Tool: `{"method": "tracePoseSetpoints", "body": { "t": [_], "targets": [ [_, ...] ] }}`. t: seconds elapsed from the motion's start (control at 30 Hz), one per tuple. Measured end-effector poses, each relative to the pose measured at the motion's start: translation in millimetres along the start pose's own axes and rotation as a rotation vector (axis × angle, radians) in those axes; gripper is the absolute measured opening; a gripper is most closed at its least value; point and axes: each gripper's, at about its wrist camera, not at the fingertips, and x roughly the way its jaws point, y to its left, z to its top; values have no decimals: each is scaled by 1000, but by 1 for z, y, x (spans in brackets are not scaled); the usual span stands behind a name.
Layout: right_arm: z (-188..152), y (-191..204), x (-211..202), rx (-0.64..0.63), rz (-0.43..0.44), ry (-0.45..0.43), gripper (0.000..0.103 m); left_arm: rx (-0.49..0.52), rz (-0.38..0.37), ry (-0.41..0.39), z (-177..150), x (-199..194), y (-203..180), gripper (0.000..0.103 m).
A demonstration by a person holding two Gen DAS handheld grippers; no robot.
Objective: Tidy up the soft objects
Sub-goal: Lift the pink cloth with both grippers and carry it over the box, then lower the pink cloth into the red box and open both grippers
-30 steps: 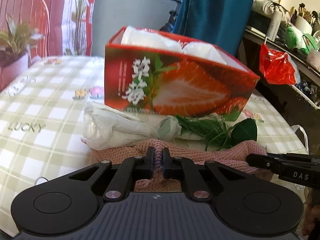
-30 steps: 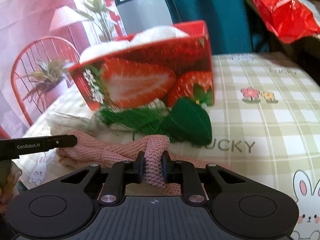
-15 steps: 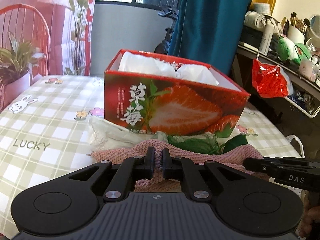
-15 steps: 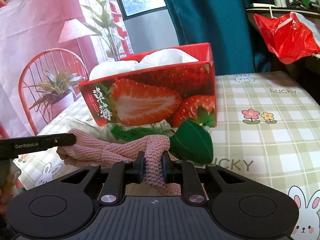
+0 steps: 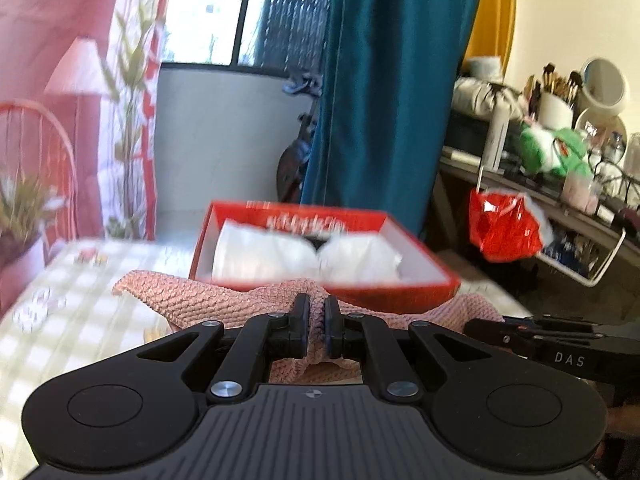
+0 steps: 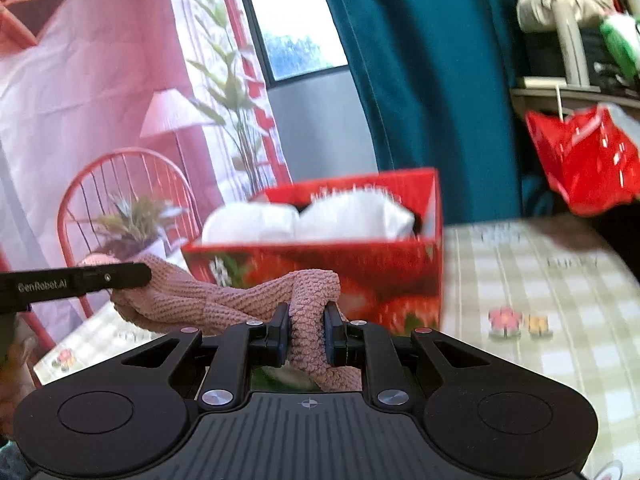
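A pink knitted cloth [image 5: 224, 300] [image 6: 224, 300] hangs stretched between both grippers, lifted off the table. My left gripper [image 5: 317, 312] is shut on one bunched end of it. My right gripper [image 6: 307, 320] is shut on a thicker fold at the other end. Behind the cloth stands a red strawberry-print box [image 5: 420, 292] [image 6: 400, 280], open at the top, with white soft bundles [image 5: 280, 252] [image 6: 312, 220] inside. The right gripper's fingers [image 5: 532, 334] show at the right of the left wrist view. In the right wrist view, one finger of the left gripper [image 6: 100, 278] enters from the left.
The table [image 6: 540, 288] has a green-and-white checked cover. A red chair [image 6: 120, 184] with a potted plant stands beyond its left side. A red plastic bag [image 5: 504, 228] hangs from a cluttered shelf on the right. A teal curtain [image 5: 384, 100] hangs behind the box.
Both grippers have risen with the pink cloth, which now hangs off the table in front of the box's rim. The white paper wrap and green leaves have dropped out of view.
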Motion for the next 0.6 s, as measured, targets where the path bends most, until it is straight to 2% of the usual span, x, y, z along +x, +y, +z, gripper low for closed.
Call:
{"method": "tracePoseSetpoints", "body": {
  "t": [0.33,0.6],
  "targets": [
    [75,-15,22,-21,1,-93,16,-17,-32,-16,72,54,12,9],
    [128,-39,69,-8,-27,-91,16,-33,-39,33,109,123,32,9]
  ]
}}
